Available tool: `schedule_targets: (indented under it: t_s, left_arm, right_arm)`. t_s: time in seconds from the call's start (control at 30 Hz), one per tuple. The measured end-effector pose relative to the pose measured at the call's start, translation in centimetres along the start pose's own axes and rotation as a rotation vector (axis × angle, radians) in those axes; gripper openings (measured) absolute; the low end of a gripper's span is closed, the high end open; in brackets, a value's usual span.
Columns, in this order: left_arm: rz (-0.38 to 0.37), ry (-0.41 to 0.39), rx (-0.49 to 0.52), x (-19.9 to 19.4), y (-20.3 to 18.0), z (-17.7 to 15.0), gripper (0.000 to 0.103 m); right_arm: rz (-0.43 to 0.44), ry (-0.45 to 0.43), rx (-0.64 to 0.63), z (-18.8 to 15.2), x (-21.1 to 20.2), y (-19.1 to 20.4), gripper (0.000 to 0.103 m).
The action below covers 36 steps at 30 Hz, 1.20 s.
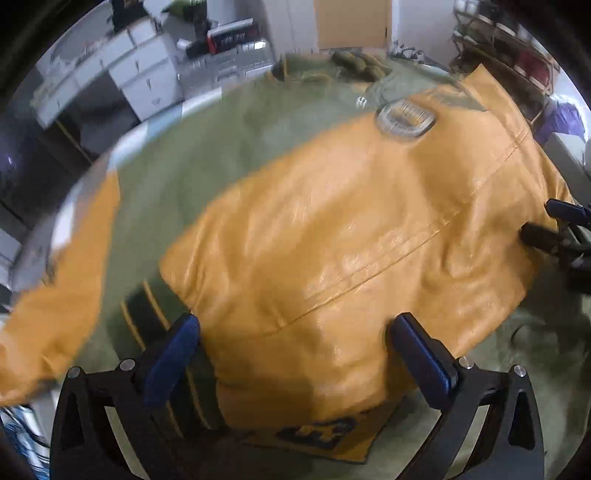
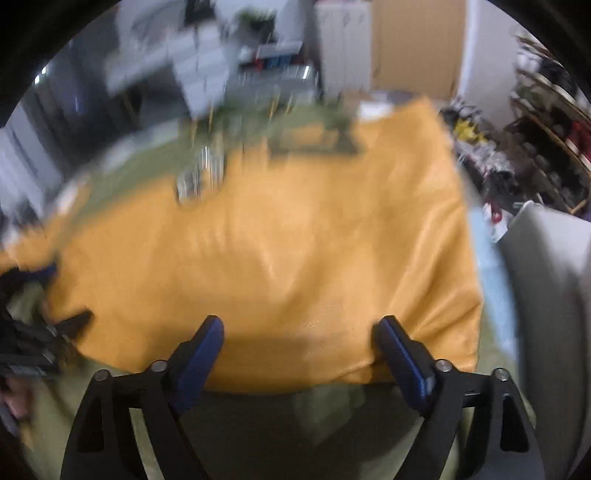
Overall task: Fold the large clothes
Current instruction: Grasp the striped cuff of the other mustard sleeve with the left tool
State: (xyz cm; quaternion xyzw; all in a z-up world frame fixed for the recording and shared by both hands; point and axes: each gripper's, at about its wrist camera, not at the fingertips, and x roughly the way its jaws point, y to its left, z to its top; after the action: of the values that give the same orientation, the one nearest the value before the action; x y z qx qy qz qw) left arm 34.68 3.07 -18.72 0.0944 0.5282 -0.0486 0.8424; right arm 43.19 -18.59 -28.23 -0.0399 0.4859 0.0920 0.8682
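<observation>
Mustard leather jacket (image 1: 332,221) spread flat; left gripper (image 1: 295,332), right gripper (image 2: 299,332) jaws wide, empty, above hem.

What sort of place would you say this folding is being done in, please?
Probably a lived-in room at home, used for storage or work. A white drawer unit and a cluttered shelf rack line the walls, with a wooden door behind the jacket.

Left gripper (image 1: 295,332) pointed steeply down, jaws wide apart, blue pads (image 1: 173,354) clamping nothing. Right gripper (image 2: 299,336) same: angled down, jaws spread wide, nothing pinched btwn pads (image 2: 402,354). Each showed at the edge of the other's view.
</observation>
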Motion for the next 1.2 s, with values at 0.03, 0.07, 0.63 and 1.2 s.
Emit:
schedule_targets:
  t_s: [0.03, 0.07, 0.63, 1.2]
  left_arm:
    - [0.0, -0.01, -0.022, -0.6, 0.4, -0.3, 0.101]
    - [-0.01, -0.03, -0.055, -1.7, 1.2, -0.7, 0.101]
    - [0.211, -0.396, -0.615, -20.0, 24.2, -15.0, 0.101]
    - [-0.065, -0.084, -1.125, -6.4, 43.1, -16.7, 0.101]
  right_arm:
    - [-0.037, -0.042, -0.042, -0.3, -0.2, 0.7, 0.087]
    - [-0.049, -0.045, -0.048, -0.5, -0.4, 0.9, 0.087]
    - [0.434, -0.539, -0.015, -5.2, -14.1, 11.7, 0.103]
    - [0.663, -0.353, 0.265, -8.1, -6.5, 9.2, 0.103]
